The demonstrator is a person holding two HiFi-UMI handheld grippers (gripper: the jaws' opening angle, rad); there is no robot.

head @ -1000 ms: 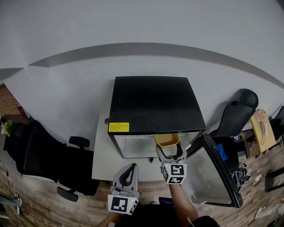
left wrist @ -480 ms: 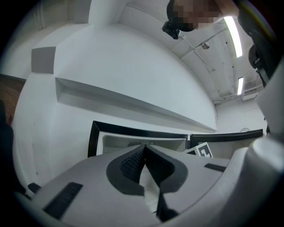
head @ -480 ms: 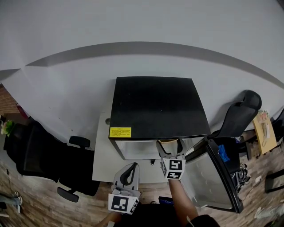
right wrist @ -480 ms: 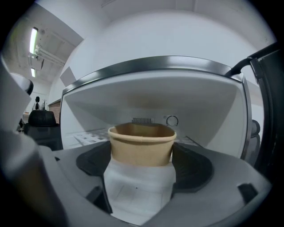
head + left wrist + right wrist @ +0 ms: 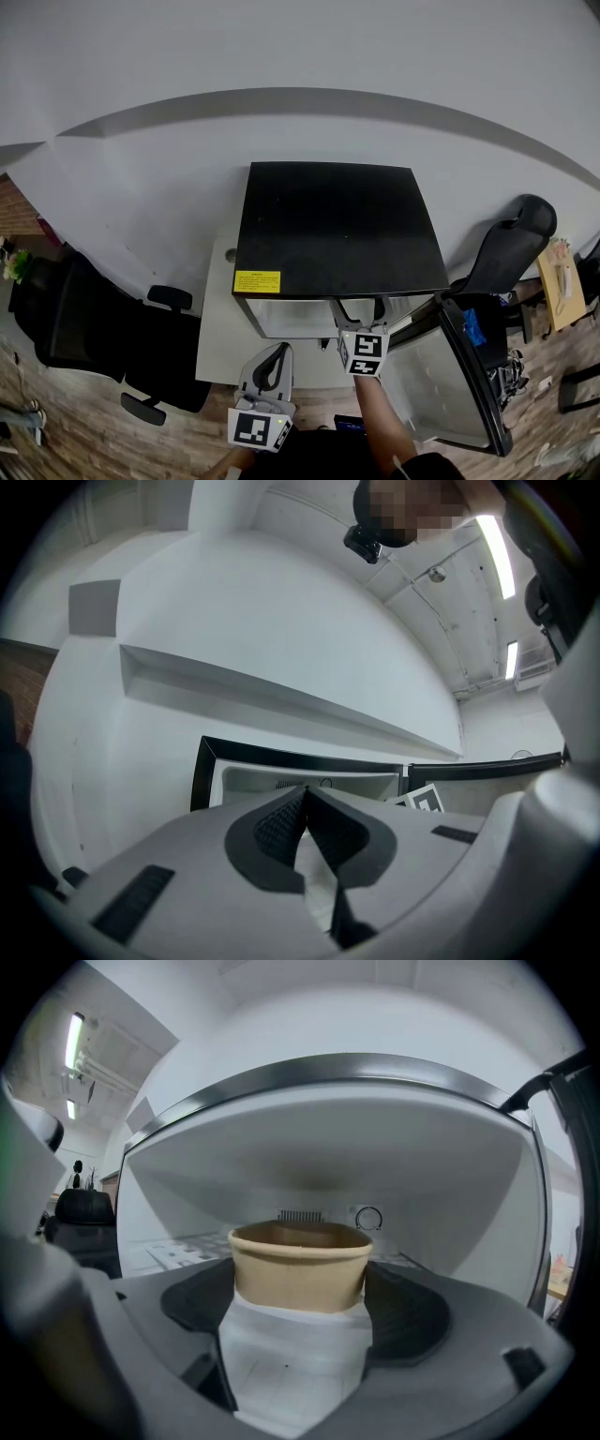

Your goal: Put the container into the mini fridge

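Up top in the head view, the big change from a second ago is that the right gripper [image 5: 360, 309] has pushed further into the mini fridge [image 5: 337, 225]. The tan container showed at the front edge back then, and now it's tucked out of sight under the black top. The left gripper [image 5: 277, 352] hasn't really gone anywhere, hanging low in front of the fridge. The door [image 5: 450, 380] swings wide open to the right. The fridge sits on a low white table [image 5: 211, 328], with a black office chair [image 5: 84, 328] to the left, another chair [image 5: 506, 248] to the right, a wood floor [image 5: 56, 436] and a white wall [image 5: 300, 56] with a grey band behind. Over in the left gripper view, the jaws are pressed together at the tips with nothing between them, pointed at the open fridge, ceiling lights [image 5: 494, 550] overhead. Then the right gripper view: the jaws are pinching the container [image 5: 300, 1265], an open-topped paper bowl, upright, inside the white cavity. Can't see anything in it past the rim, and can't tell whether it touches the shelf. A vent grille [image 5: 300, 1215] and a dial [image 5: 368, 1219] sit on the back wall behind it.
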